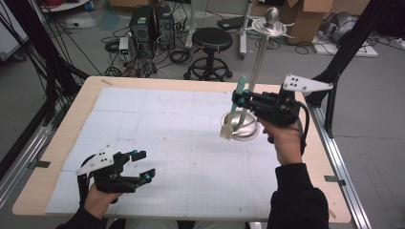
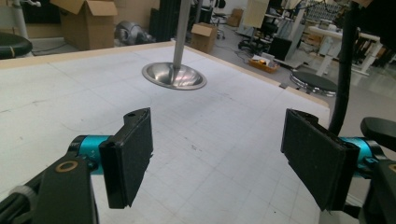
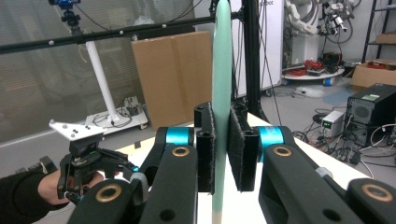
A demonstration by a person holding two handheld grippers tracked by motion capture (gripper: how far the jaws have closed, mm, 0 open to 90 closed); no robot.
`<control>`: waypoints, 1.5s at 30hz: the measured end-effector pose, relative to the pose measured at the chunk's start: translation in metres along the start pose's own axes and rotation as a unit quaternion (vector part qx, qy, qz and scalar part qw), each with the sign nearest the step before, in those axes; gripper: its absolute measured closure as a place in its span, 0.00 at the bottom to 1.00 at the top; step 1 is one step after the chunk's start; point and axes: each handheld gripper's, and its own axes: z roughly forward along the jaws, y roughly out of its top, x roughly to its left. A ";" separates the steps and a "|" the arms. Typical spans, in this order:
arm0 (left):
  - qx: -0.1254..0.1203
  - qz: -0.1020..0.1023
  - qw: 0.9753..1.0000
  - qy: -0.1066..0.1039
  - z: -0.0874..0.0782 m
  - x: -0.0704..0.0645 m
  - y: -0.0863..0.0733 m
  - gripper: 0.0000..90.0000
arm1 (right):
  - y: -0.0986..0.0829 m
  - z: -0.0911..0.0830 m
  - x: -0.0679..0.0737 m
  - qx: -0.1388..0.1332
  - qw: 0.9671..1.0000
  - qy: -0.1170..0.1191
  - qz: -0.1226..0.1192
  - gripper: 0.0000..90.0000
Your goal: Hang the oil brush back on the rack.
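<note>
Left gripper [image 1: 138, 167] rests wide open and empty on my mat [image 1: 167, 143], well left of the metal stand [image 1: 246, 125]. Right gripper [image 1: 237, 98] pinches a green spatula [image 1: 235, 110] upright, just above the stand's base.

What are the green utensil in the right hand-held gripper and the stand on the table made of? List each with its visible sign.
Green utensil: likely plastic or silicone; matte, even pale green, no glint, paler tip.
Stand: apparently polished metal; the dished base mirrors light and the pole is silvery.
Right hand-held gripper pads: dark, fuzzy, foam-like.
</note>
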 end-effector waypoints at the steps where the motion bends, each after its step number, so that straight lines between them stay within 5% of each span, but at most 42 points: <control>1: -0.002 0.001 1.000 0.002 -0.001 0.001 0.001 0.28 | 0.005 -0.001 -0.005 0.003 1.000 0.002 0.001 0.91; 9: -0.003 0.002 1.000 0.018 -0.006 0.005 0.000 0.28 | 0.031 -0.009 -0.034 -0.010 1.000 -0.013 0.014 0.91; 21: -0.006 0.013 0.999 0.035 -0.010 0.004 0.001 0.30 | 0.039 -0.008 -0.061 -0.020 0.999 -0.024 0.028 0.91; 45: 0.006 0.005 0.999 0.039 -0.010 0.008 -0.005 0.30 | 0.040 -0.012 -0.081 -0.031 0.997 -0.042 0.050 0.91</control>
